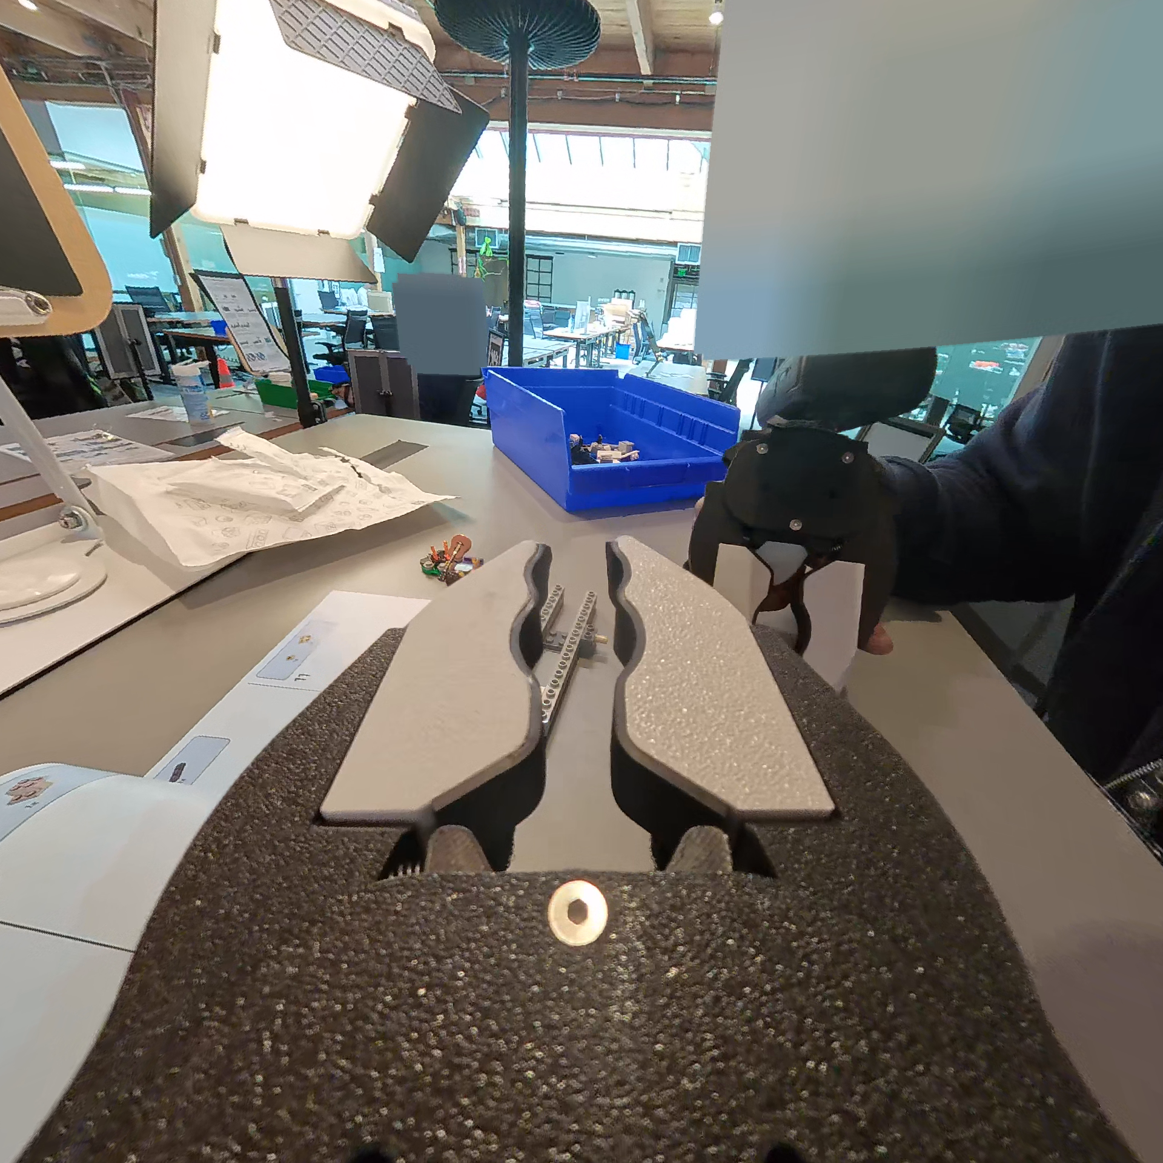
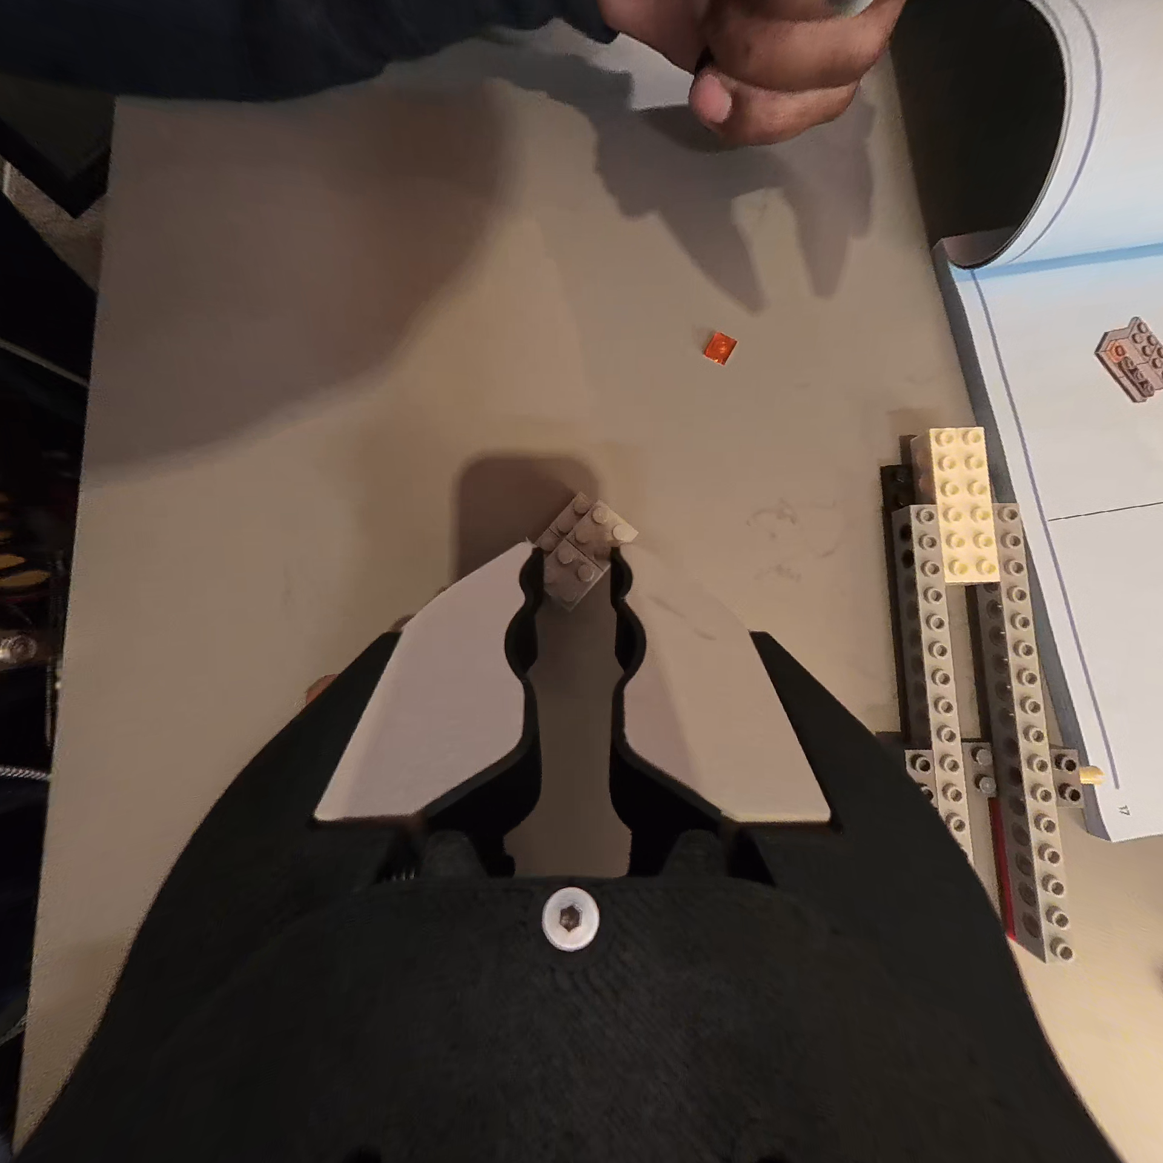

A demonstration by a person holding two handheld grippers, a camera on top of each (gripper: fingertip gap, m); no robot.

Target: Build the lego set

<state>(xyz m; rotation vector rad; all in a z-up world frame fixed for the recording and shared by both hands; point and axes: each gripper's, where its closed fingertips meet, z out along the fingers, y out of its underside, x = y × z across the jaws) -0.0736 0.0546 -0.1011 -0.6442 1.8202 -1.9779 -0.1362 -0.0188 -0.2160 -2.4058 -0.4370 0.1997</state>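
A long grey studded-beam brick assembly (image 1: pixel 569 635) lay on the flat tabletop (image 1: pixel 478 503) between the left gripper's fingers (image 1: pixel 469 654), which stood apart from it. Behind it sat a blue plastic bin (image 1: pixel 654 481) (small pieces inside), with crumpled white printed paper (image 1: pixel 252 497) to its left.

The left gripper (image 1: pixel 574 554) is level and low, its fingers parted by a narrow gap with nothing pressed between the pads. The right gripper (image 2: pixel 571 554) points steeply down, a hand (image 1: pixel 876 635) wrapped behind it, both fingertips pinching a small grey brick cluster (image 2: pixel 582 547) held at the very tips
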